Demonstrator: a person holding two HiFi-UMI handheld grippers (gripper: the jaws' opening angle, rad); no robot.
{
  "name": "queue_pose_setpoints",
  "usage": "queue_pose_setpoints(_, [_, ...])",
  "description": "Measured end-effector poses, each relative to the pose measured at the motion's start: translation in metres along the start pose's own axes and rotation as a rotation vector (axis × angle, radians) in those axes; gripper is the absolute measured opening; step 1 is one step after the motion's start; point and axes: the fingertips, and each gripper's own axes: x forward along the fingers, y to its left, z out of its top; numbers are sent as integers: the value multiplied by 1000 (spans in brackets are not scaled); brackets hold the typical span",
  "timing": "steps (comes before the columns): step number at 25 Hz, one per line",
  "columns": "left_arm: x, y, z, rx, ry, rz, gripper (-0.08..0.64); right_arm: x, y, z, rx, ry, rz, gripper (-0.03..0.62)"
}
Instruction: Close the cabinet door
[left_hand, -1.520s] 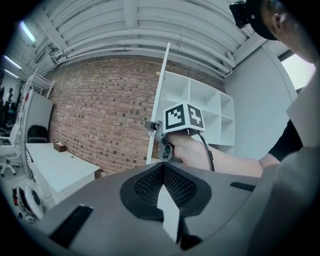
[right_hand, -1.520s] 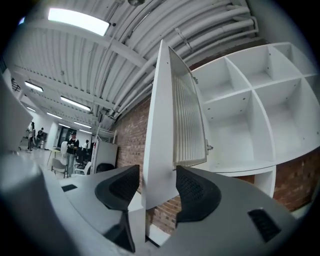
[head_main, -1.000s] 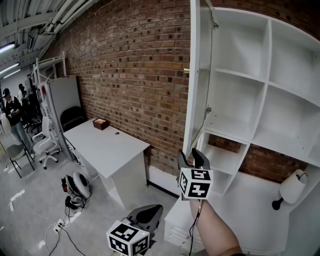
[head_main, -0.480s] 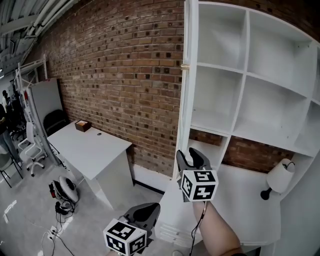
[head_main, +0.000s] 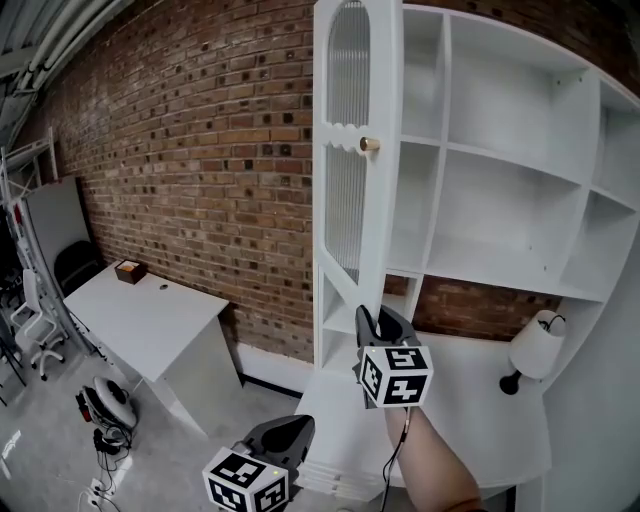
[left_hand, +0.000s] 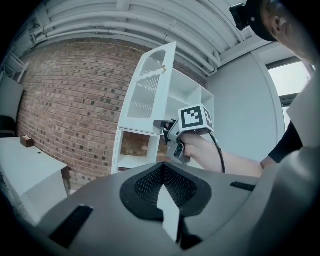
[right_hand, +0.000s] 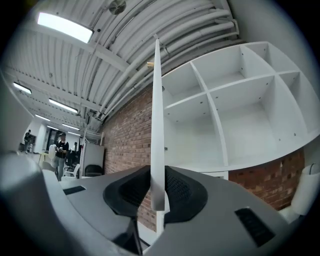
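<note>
The tall white cabinet door (head_main: 355, 150), with a ribbed panel and a brass knob (head_main: 369, 145), stands ajar at the left side of the open white shelving (head_main: 500, 190). My right gripper (head_main: 385, 322) is at the door's lower part. Its jaws are closing, and in the right gripper view the door's thin edge (right_hand: 156, 125) runs between the pads of that gripper (right_hand: 157, 200), which press on it. The left gripper (head_main: 283, 433) hangs low in front of the cabinet base, its jaws together on nothing. In the left gripper view the door (left_hand: 147, 87) and the right gripper (left_hand: 167, 131) are ahead of the left gripper (left_hand: 165, 200).
A brick wall (head_main: 200, 150) runs behind. A white desk (head_main: 140, 310) with a small brown box (head_main: 128, 270) stands to the left, with office chairs and cables on the floor beyond it. A white lamp (head_main: 535, 350) sits on the cabinet's lower counter. A person (right_hand: 61, 150) stands far off.
The door was seen edge-on and now shows its ribbed front and knob. The right gripper stayed at its lower edge as the door swung. The left gripper moved with the view.
</note>
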Motion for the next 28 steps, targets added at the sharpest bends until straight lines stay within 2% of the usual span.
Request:
queue_pose_setpoints(7, [34,-5,4,-4,14,-49,8,4,-48,2,13,-2,-41,104])
queue_pose_setpoints(16, [89,-14,18,13,14,-107,8,19,-96,-1,39,16,-41,137])
queue_pose_setpoints(23, [132,-27,28,15,12,-152,8,32,-125,0,25,28,-27,155])
queue_pose_setpoints(28, [159,-28,33,15,13,-166,8,41,-146,0,-15,32,-53,172])
